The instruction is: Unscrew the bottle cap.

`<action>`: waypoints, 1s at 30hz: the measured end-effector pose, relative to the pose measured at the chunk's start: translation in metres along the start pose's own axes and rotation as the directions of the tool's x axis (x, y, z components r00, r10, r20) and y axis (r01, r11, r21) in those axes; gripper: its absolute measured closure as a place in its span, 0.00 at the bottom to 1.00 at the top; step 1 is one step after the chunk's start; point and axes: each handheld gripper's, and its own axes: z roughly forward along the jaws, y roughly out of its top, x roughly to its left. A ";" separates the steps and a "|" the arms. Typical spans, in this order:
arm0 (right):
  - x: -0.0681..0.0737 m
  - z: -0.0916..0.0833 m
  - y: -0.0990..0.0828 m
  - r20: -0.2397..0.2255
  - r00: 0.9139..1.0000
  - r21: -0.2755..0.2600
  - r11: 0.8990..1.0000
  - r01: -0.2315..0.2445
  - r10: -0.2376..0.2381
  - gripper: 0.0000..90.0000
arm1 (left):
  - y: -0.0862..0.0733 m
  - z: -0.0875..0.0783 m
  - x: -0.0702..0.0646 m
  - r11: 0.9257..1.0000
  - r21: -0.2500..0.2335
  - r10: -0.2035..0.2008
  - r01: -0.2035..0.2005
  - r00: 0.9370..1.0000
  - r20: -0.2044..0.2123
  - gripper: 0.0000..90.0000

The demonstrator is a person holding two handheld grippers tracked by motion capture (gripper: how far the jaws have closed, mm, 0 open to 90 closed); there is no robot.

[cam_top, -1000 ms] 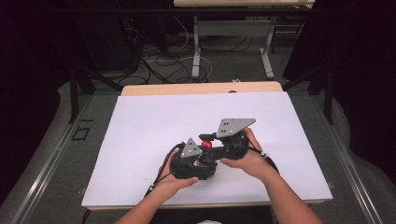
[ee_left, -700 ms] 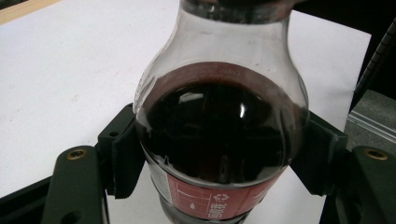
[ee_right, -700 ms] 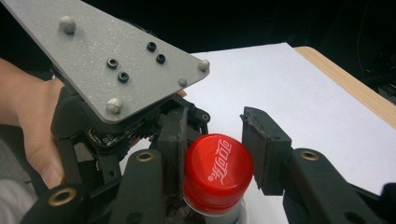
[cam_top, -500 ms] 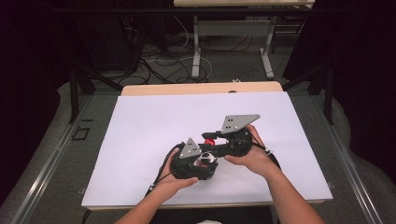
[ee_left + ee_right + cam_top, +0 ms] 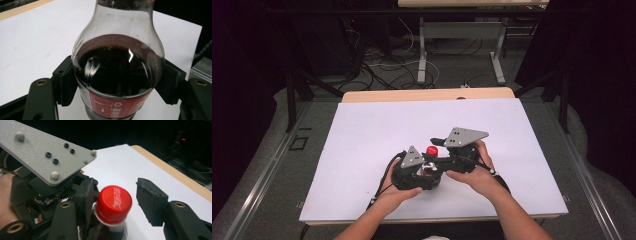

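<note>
A clear bottle [image 5: 117, 72] of dark cola with a red label stands upright on the white table, and my left gripper [image 5: 117, 83] is shut on its body just below the shoulder. In the high view the left gripper [image 5: 424, 171] sits at the front middle, with the red cap [image 5: 431, 150] above it. My right gripper [image 5: 117, 202] has just been opening its jaws around the red cap [image 5: 113, 203]. The right pad [image 5: 150, 202] stands clear of the cap, and the left pad [image 5: 86, 200] is close beside it. The right gripper [image 5: 438, 150] reaches in from the right.
The white table top [image 5: 377, 130] has free room all round the hands. A wooden edge [image 5: 427, 94] runs along its far side. Beyond it are a second table's legs [image 5: 422, 55] and cables on the floor. The left gripper's grey plate [image 5: 47, 152] hangs close beside the cap.
The right gripper's grey plate has shifted slightly beside the cap. The left gripper and the bottle have stayed where they were.
</note>
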 end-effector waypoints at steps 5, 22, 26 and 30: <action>0.012 -0.003 -0.001 0.058 0.997 -0.025 0.999 -0.048 0.049 0.54 | 0.000 -0.001 0.002 1.000 0.013 -0.007 0.008 1.000 -0.010 0.33; 0.011 0.006 0.001 0.056 0.998 -0.014 0.999 -0.031 0.032 0.67 | 0.000 0.000 -0.003 1.000 0.008 0.003 -0.004 1.000 0.004 0.33; 0.000 0.005 0.002 -0.048 0.999 -0.011 1.000 -0.019 0.018 0.68 | 0.001 0.000 -0.003 1.000 -0.001 0.009 -0.009 1.000 0.020 0.33; -0.012 0.003 0.004 -0.159 0.987 -0.001 1.000 0.016 -0.016 0.68 | 0.001 0.000 -0.004 1.000 0.006 0.013 -0.013 0.999 0.044 0.33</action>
